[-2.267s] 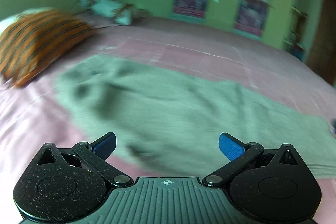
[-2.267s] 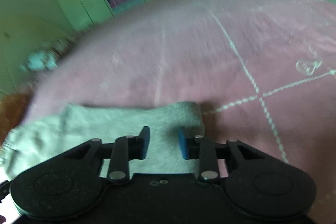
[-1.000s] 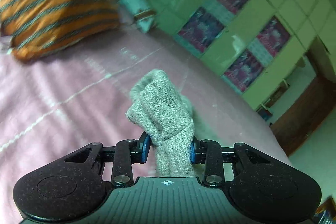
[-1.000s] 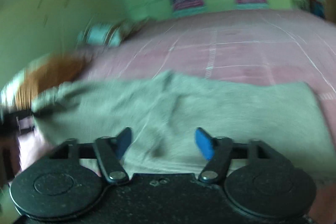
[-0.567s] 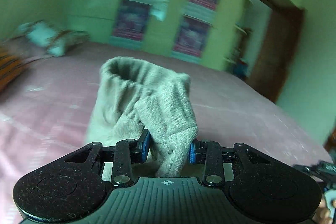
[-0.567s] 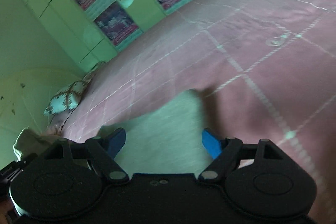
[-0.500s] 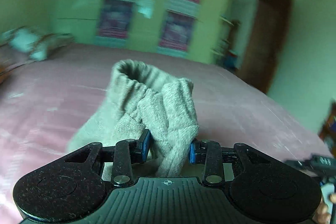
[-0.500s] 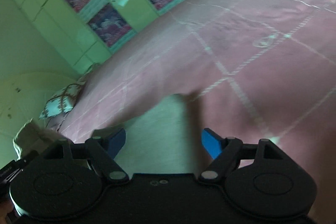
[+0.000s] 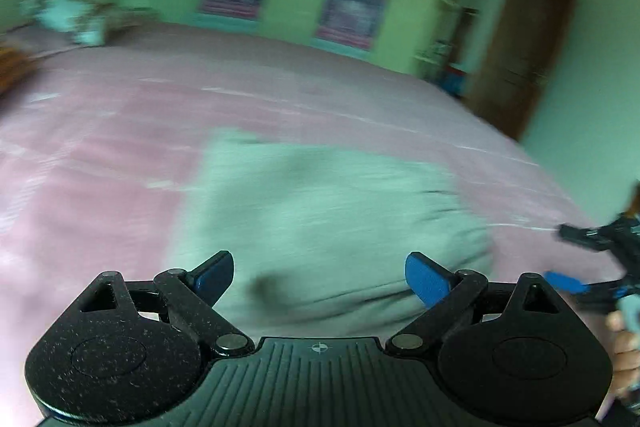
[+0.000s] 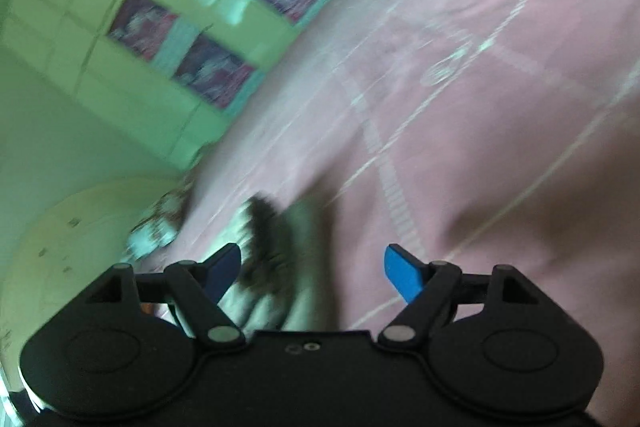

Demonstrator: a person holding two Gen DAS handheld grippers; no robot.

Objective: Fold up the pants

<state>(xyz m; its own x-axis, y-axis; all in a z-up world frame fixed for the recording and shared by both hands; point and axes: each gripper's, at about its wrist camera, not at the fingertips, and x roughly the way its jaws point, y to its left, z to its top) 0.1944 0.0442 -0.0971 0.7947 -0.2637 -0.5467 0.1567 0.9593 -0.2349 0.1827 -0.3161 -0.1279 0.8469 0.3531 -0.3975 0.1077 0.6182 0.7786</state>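
The grey pants point(image 9: 320, 223) lie folded over on the pink bedsheet point(image 9: 100, 155), blurred in the left wrist view. My left gripper point(image 9: 320, 279) hovers just above their near edge; its jaws are opening and nothing is between them. In the right wrist view my right gripper point(image 10: 312, 275) stands open over the sheet, with a bunched end of the pants point(image 10: 276, 263) below its left finger, not gripped. The right gripper point(image 9: 576, 267) also shows at the right edge of the left wrist view, held by a hand point(image 9: 624, 351).
A green wall with posters point(image 9: 352, 7) runs behind the bed. A patterned pillow point(image 9: 68, 19) lies at the far left, a brown door point(image 9: 520, 59) at the right. White stitched lines cross the pink sheet point(image 10: 480, 147).
My left gripper let go of the bunched pants end and its jaws spread wide; the pants now lie flat on the bed. My right gripper rolled and stayed open.
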